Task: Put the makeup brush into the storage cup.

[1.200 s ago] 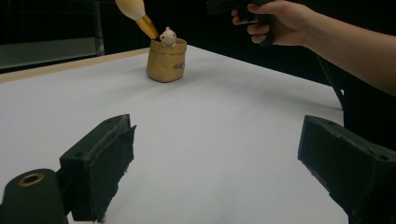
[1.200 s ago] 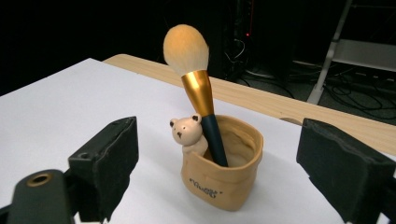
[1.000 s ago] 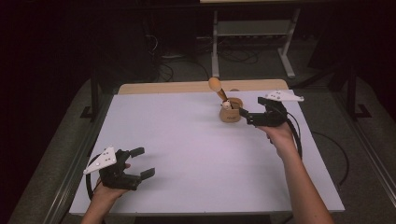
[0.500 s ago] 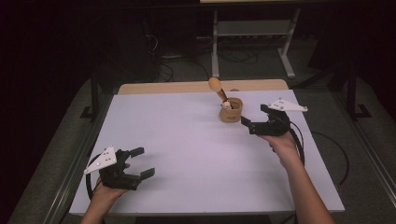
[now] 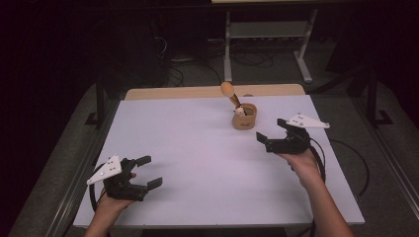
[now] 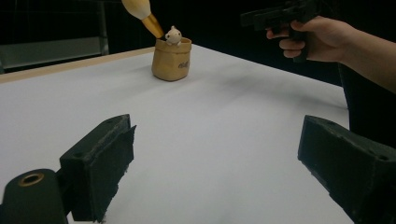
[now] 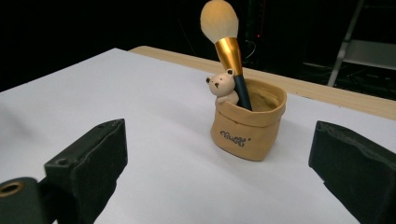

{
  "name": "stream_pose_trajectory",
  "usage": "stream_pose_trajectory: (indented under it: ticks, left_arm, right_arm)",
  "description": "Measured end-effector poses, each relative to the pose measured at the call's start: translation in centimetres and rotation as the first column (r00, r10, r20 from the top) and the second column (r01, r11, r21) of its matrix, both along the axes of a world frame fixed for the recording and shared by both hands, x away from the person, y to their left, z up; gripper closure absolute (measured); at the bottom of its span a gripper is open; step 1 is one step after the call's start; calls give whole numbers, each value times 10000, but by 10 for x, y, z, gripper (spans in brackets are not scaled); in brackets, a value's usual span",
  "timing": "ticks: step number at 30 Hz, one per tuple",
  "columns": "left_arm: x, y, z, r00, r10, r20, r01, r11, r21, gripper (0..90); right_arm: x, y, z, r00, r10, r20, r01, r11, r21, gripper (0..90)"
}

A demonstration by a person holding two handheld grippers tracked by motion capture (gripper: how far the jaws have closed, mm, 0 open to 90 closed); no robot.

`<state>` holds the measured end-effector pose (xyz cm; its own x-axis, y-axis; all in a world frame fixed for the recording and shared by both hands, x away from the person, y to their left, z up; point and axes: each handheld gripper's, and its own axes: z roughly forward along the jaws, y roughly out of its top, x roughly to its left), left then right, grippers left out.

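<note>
Our right gripper (image 5: 269,134) hangs with its jaws spread wide and nothing between them, just to the right of and nearer than the tan pouch-shaped holder (image 5: 244,116), apart from it. Our left gripper (image 5: 146,171) rests at the near left corner of the table, jaws likewise spread and empty, well apart from everything.

The holder (image 7: 247,123) stands upright toward the far middle-right of the table, carrying a makeup brush (image 7: 226,51) that leans out over its rim, pale bristle head up, with a small bear figure (image 7: 222,87) perched at the lip.

We judge the holder soft-sided and light. A jaw that clips its wall on the way in could push it across the smooth sheet or tip it, and the tall, leaning brush would likely topple out with it. A pinch taken high on the bristles rather than on the gold ferrule or dark handle may slip or bend the head. A lift of the brush at an angle could drag the holder along, since nothing steadies it while our left gripper sits so far off.

The surface is a plain white sheet (image 5: 207,158) laid over a table whose wooden edge (image 5: 207,92) shows along the far side. Beyond it the room is dark, with a pale metal stand (image 5: 267,34) and loose cables on the floor
</note>
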<state>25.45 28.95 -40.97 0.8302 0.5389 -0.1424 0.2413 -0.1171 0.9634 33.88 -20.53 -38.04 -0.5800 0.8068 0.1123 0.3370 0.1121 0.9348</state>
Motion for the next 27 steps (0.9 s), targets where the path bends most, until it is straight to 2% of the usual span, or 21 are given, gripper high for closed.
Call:
stream_pose_trajectory:
  ticks: [18,19,27]
  left_arm:
    - [-1,0,0,10000,33,-31,-33,10000,-7,100]
    - [-1,1,0,10000,60,-48,-60,10000,-20,100]
    - [-1,1,0,10000,71,-32,-71,10000,2,100]
  right_arm:
    - [-27,-12,-14,10000,-41,-4,41,9998,218,30]
    - [-32,-16,-16,10000,-83,14,83,9996,272,30]
    - [-48,-24,-18,9995,-276,158,269,9986,455,30]
